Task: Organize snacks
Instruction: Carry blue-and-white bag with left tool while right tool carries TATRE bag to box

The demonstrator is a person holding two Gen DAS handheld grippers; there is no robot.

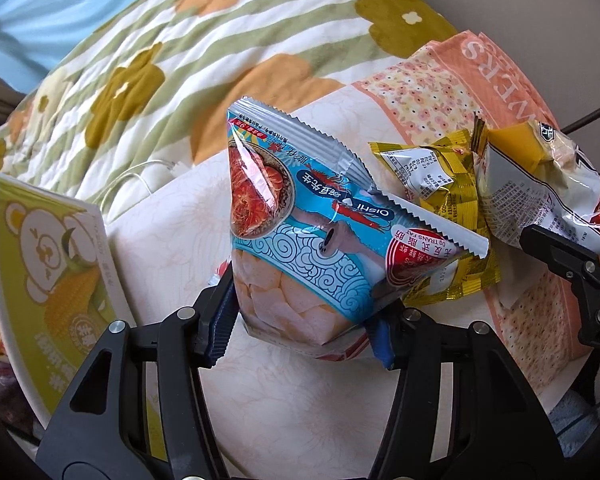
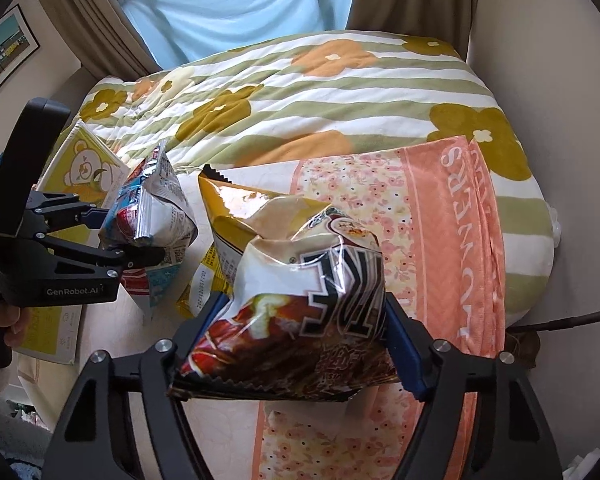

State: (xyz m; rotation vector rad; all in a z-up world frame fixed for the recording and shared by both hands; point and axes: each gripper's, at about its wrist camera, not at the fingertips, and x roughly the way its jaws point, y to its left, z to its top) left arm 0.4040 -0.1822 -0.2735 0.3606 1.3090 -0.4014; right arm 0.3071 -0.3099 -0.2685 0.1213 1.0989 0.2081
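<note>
My left gripper (image 1: 304, 320) is shut on a blue Oishi snack bag (image 1: 300, 232), held upright above the cream blanket; the same bag (image 2: 152, 216) and the left gripper (image 2: 128, 236) show at the left of the right wrist view. My right gripper (image 2: 300, 344) is shut on a brown and white chip bag (image 2: 300, 304), lifted off the bed; that bag (image 1: 548, 196) and the right gripper (image 1: 560, 252) show at the right edge of the left wrist view. A small yellow snack packet (image 1: 440, 200) lies on the blanket between the two bags, partly hidden in the right wrist view (image 2: 210, 276).
A green and white box with a bear picture (image 1: 48, 264) stands at the left, also in the right wrist view (image 2: 84, 168). A pink floral towel (image 2: 440, 240) covers the right side. A striped flower quilt (image 2: 300, 100) lies behind. A curtain (image 2: 240, 8) and window are beyond.
</note>
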